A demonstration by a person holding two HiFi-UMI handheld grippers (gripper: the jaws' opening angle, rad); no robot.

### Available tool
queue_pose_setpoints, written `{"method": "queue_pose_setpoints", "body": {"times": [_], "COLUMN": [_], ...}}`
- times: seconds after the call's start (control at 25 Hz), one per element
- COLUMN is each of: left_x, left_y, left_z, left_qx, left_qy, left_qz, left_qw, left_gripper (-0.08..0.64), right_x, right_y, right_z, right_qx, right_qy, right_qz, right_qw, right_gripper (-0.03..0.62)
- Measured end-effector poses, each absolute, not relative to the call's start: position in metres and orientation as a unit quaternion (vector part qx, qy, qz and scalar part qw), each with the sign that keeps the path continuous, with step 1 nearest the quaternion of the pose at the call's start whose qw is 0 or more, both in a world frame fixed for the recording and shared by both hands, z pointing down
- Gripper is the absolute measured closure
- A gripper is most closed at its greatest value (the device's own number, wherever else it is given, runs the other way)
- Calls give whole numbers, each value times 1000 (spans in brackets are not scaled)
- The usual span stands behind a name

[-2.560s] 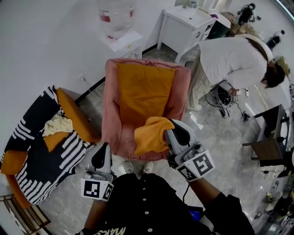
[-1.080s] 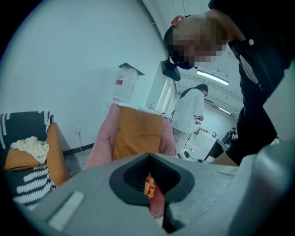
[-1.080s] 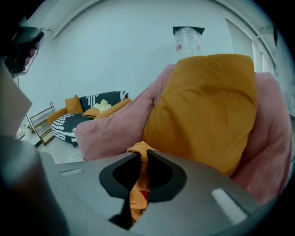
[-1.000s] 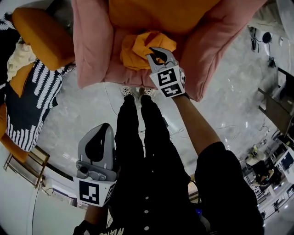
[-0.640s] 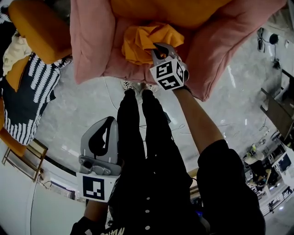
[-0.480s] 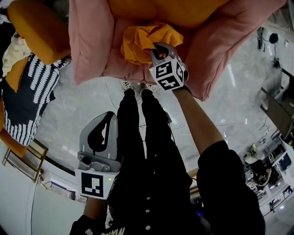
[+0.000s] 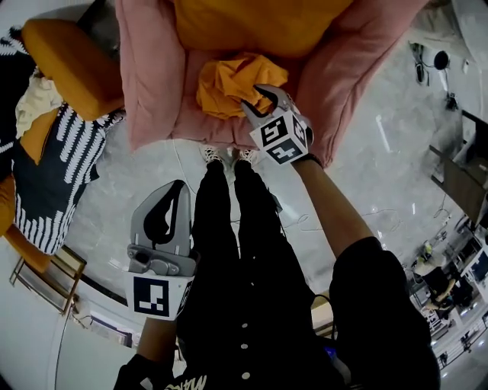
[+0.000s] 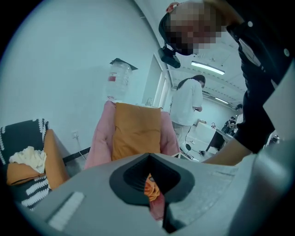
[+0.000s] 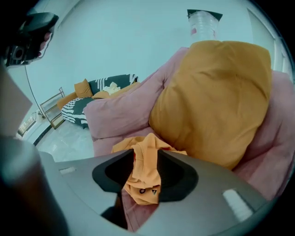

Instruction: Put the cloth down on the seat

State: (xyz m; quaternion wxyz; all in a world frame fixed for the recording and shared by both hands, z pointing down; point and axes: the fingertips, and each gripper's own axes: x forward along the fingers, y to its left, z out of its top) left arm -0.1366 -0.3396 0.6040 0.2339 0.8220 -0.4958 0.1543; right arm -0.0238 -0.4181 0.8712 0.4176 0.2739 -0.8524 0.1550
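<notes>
The orange cloth [image 7: 229, 80] lies crumpled on the pink armchair's seat [image 7: 194, 126], in front of the mustard back cushion [image 7: 252, 23]. My right gripper [image 7: 258, 97] reaches over the seat's front edge and is shut on a fold of the cloth [image 9: 145, 161], which stands up between the jaws of the right gripper [image 9: 145, 184]. The rest of the cloth rests on the seat [image 9: 103, 145] below the cushion [image 9: 212, 97]. My left gripper [image 7: 174, 190] hangs low beside my legs, shut and holding nothing. In its own view the left gripper [image 8: 154, 203] points towards the chair.
A black-and-white striped sofa [image 7: 53, 167] with orange cushions and a cream cloth [image 7: 34, 99] stands left of the armchair. My feet [image 7: 225, 155] are at the chair's front. A person in white [image 8: 189, 108] stands behind the chair, and a water bottle [image 9: 203, 20] sits against the wall.
I have stepped up to the chair and brought the cloth from in front of me down onto the seat. In the last half second the right gripper shifted only slightly.
</notes>
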Motion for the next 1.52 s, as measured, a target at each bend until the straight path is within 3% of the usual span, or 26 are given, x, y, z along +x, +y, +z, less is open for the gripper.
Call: {"method": "queue_pose_setpoints", "body": {"times": [0.36, 1.0, 1.52], "left_x": [-118, -118, -131], "left_y": [-345, -344, -361], "left_z": [556, 450, 385], "left_qx": [839, 868, 877], "left_qy": [-482, -466, -469], "left_qz": [136, 89, 38], "left_qw": [213, 144, 100], "left_gripper": [560, 560, 560], "right_x": [-29, -13, 66], "right_y": [-422, -394, -380], "right_z": [760, 522, 390], "right_qx": [299, 366, 493], "right_qy": [-880, -906, -866], "right_qz": [102, 79, 76], "right_qw": [354, 198, 42], "right_gripper": [566, 566, 566]}}
